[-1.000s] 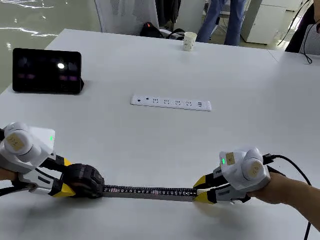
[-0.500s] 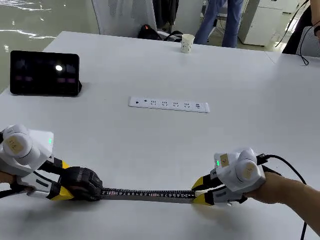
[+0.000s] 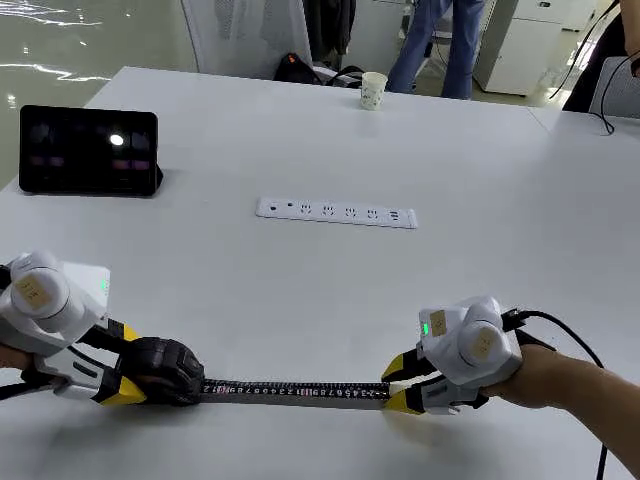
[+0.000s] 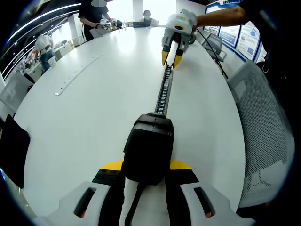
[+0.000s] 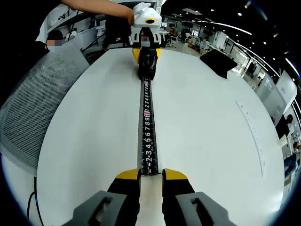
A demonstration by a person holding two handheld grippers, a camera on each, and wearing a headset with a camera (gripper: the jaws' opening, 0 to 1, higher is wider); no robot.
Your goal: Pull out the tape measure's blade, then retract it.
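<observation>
The black tape measure case point(image 3: 165, 370) lies on the white table point(image 3: 300, 290) at the near left, and my left gripper point(image 3: 125, 378) is shut on it. Its dark blade point(image 3: 295, 390) runs flat along the table to the right. My right gripper point(image 3: 398, 385) is shut on the blade's end. In the left gripper view the case point(image 4: 148, 148) sits between the jaws of the left gripper point(image 4: 146, 165), and the blade point(image 4: 163, 92) leads off to the right gripper point(image 4: 173, 59). In the right gripper view the numbered blade point(image 5: 146, 122) runs from the right gripper point(image 5: 151, 175) to the case point(image 5: 147, 61).
A white power strip point(image 3: 335, 212) lies mid-table. A dark tablet point(image 3: 90, 150) stands at the far left and a paper cup point(image 3: 373, 90) near the far edge. A black cable point(image 3: 560, 325) trails from the right gripper. A person point(image 3: 440, 40) stands beyond the table.
The head camera has shifted slightly. Both grippers, the case and the drawn-out blade stay about where they were.
</observation>
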